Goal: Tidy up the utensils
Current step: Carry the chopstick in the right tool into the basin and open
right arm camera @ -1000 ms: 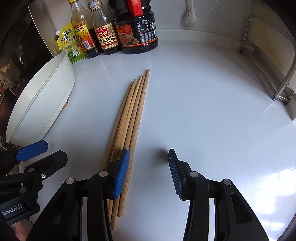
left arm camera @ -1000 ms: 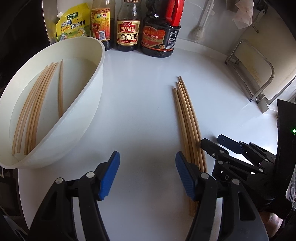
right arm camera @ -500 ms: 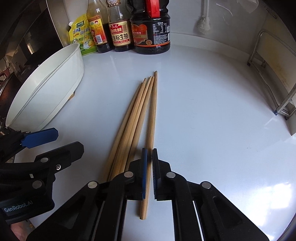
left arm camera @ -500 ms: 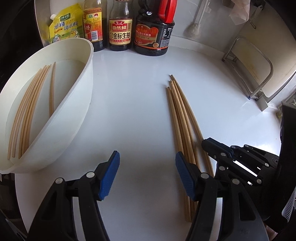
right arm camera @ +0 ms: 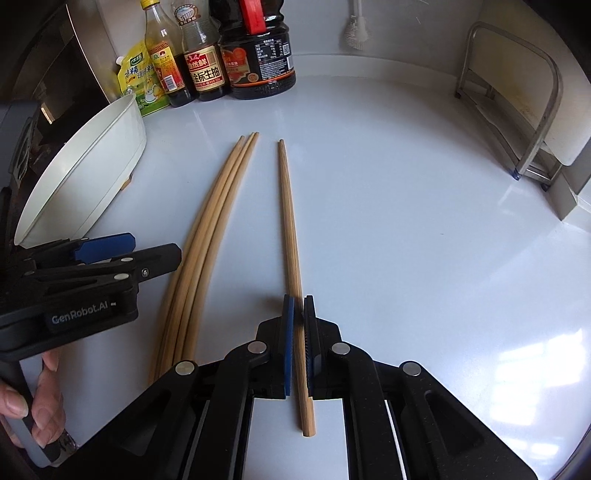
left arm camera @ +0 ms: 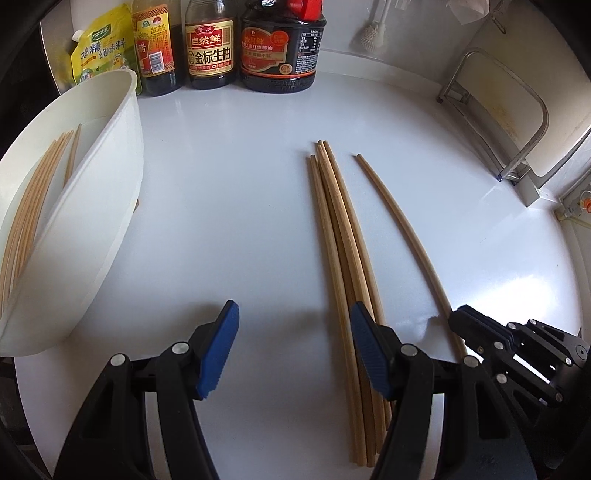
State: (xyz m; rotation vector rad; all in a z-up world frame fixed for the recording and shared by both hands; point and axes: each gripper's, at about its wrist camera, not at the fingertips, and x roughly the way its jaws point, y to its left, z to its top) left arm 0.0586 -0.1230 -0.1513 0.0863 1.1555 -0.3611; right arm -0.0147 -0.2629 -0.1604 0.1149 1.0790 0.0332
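Note:
My right gripper [right arm camera: 299,306] is shut on a single wooden chopstick [right arm camera: 290,229], pinched near its thick end; the stick lies apart to the right of a bundle of several chopsticks [right arm camera: 207,240] on the white counter. In the left wrist view the same lone chopstick [left arm camera: 402,236] runs to the right gripper [left arm camera: 458,325] at lower right, beside the bundle [left arm camera: 340,236]. My left gripper [left arm camera: 293,345] stands open over bare counter, its right pad by the bundle's left edge. A white oval bowl [left arm camera: 110,192] at left holds several more chopsticks [left arm camera: 33,206].
Sauce bottles [left arm camera: 210,44] and a yellow seasoning pouch [left arm camera: 98,55] line the back wall. A metal rack [left arm camera: 517,122] stands at the right, with a dish brush [left arm camera: 373,29] hanging behind. A person's fingers [right arm camera: 40,395] grip the left tool's handle.
The right gripper closed on the rightmost chopstick and dragged it to the right, away from the bundle. The left gripper drifted slightly, staying open.

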